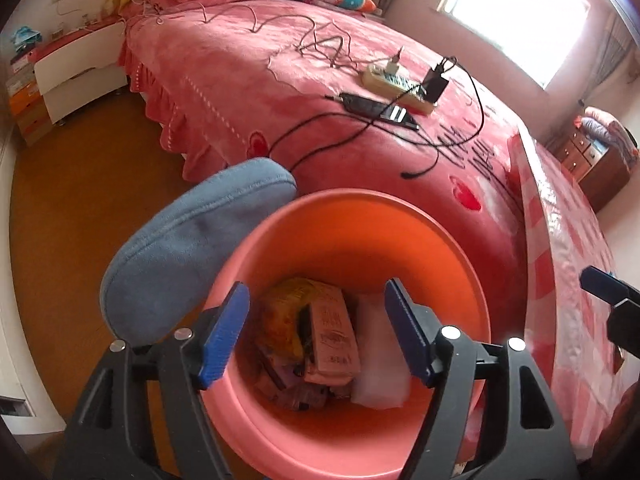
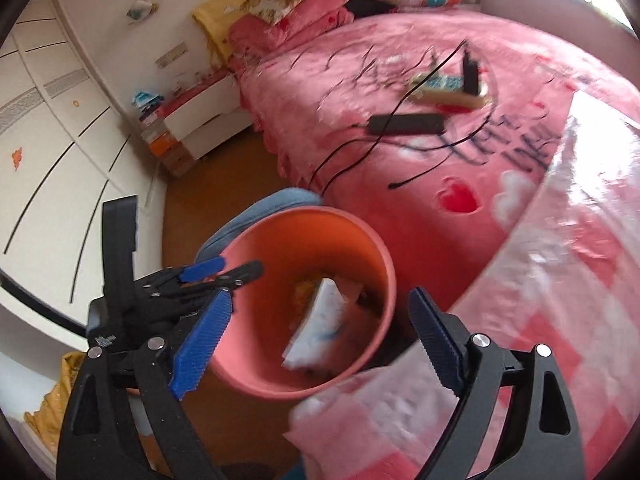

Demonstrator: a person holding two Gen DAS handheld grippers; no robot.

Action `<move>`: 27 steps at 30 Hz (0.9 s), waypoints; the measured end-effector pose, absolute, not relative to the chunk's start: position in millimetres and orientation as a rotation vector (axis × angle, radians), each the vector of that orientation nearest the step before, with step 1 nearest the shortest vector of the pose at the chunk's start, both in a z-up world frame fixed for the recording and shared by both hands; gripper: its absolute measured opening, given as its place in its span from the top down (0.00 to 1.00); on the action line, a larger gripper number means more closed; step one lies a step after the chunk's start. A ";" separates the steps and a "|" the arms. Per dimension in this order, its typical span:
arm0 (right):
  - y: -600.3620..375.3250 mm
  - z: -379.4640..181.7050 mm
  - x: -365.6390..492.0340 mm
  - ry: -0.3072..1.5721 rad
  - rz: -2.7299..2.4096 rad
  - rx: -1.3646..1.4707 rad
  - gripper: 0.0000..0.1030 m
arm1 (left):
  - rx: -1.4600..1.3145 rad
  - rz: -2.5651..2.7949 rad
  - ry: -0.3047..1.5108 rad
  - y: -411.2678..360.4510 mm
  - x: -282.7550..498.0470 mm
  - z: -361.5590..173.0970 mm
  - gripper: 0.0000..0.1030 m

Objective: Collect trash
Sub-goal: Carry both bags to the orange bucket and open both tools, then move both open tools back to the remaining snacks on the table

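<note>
Pink fleece covers the bed (image 1: pixel 248 92), the largest item we see; it fills the upper half of both views. On it lie a power strip (image 1: pixel 396 84), a black adapter (image 1: pixel 376 110) and loose black cables (image 1: pixel 348 136). A table (image 1: pixel 568 264) with a pink checked plastic cover stands at the right, its edge against the foot of the bed. A blue cushion (image 1: pixel 192 248) sits behind and to the left of the bin, touching its rim.

The pink bin (image 1: pixel 332 208) stands on the brown floor between the cushion and the table. We see the collected trash inside it: a pink carton (image 1: pixel 332 332), a yellow wrapper (image 1: pixel 286 308) and a white packet (image 1: pixel 378 352), all resting at the bottom.

We hold the left gripper (image 1: pixel 316 332) above the bin mouth, pointing down into it; its jaws are spread apart and grip nothing. The right gripper (image 2: pixel 316 340) hangs over the near rim of the bin, jaws likewise spread wide and empty.
</note>
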State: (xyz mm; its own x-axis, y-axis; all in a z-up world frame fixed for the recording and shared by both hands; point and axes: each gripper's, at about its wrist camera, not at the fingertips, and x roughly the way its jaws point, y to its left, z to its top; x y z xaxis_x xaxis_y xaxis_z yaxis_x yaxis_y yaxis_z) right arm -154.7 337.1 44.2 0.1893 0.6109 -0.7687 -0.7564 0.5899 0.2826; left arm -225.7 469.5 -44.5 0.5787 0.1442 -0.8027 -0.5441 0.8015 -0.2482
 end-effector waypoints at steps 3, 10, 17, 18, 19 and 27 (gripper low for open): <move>321.4 51.3 -154.1 0.950 0.928 -0.170 0.13 | -0.492 0.415 0.862 465.3 -221.5 -40.0 0.29; 284.3 56.2 -155.9 0.908 0.856 -0.149 0.13 | -0.472 0.387 0.843 447.9 -214.1 -27.1 0.23; 239.6 51.7 -160.2 0.907 0.797 -0.073 0.13 | -0.430 0.304 0.829 415.3 -200.2 -9.6 0.23; 232.5 51.6 -160.1 0.907 0.788 -0.060 0.13 | -0.422 0.289 0.826 409.0 -197.6 -6.3 0.23; 226.1 52.0 -160.5 0.906 0.779 -0.047 0.10 | -0.416 0.279 0.825 404.7 -196.0 -4.1 0.23; 182.8 63.1 -159.4 0.866 0.743 0.023 0.09 | -0.341 0.182 0.802 356.7 -177.5 20.1 0.23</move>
State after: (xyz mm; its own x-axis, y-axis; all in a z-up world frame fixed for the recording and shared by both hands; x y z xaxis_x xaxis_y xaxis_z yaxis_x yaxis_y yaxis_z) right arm -159.4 182.8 63.1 0.4165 0.6004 -0.6827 -0.5829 0.7526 0.3063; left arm -177.5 356.7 20.1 0.6836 0.0312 -0.7292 -0.2874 0.9299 -0.2296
